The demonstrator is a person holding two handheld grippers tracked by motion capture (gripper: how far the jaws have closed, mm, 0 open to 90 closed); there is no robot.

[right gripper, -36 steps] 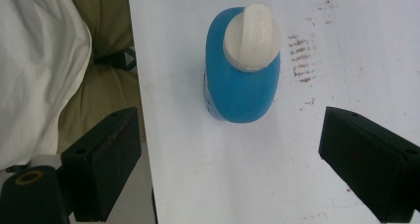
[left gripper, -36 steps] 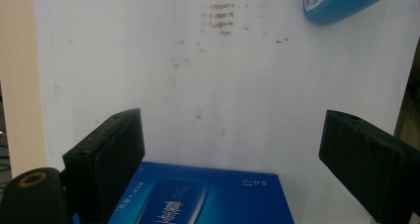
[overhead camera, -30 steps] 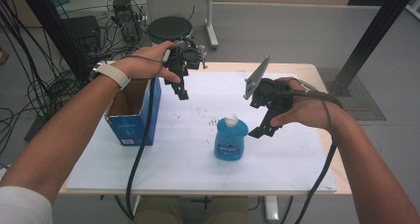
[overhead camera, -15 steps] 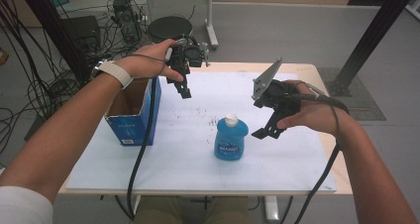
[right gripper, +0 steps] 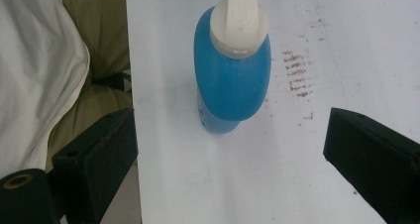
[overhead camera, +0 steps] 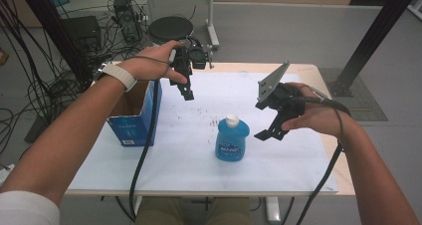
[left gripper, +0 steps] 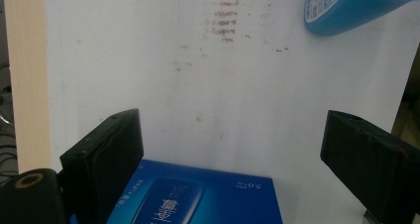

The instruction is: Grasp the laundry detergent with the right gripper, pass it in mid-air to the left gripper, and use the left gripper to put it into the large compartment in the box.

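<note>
Right black two-jaw gripper [overhead camera: 271, 130] held in the air just right of a blue plastic bottle with a white flip cap [overhead camera: 232, 139], jaws spread wide and just been opening further, nothing between them and nothing touched. Seen from the right gripper view, the same bottle [right gripper: 233, 70] standing upright beyond the two black pads, clear of both, on the white table sheet [right gripper: 277, 184], with a patch of small brown marks [right gripper: 297, 78] beside it. Bottle placed near the middle of the sheet, toward the near edge, well apart from a blue open-topped cardboard box [overhead camera: 133, 116] at the left edge of the table. Left black two-jaw gripper [overhead camera: 186, 88] raised above the far left part of the sheet, just right of the box, pointed down, jaws also wide apart and empty. In the left gripper view, a wide gap between the pads over bare white sheet [left gripper: 148, 60], the printed blue side of the box [left gripper: 198, 194] below the gap at the bottom edge, not gripped, and the bottle's blue body [left gripper: 346, 8] lying far off at the upper right corner. Neither pair of pads pressed on anything. A black round stool [overhead camera: 171, 28] stood on the floor beyond the far edge of the table.
</note>
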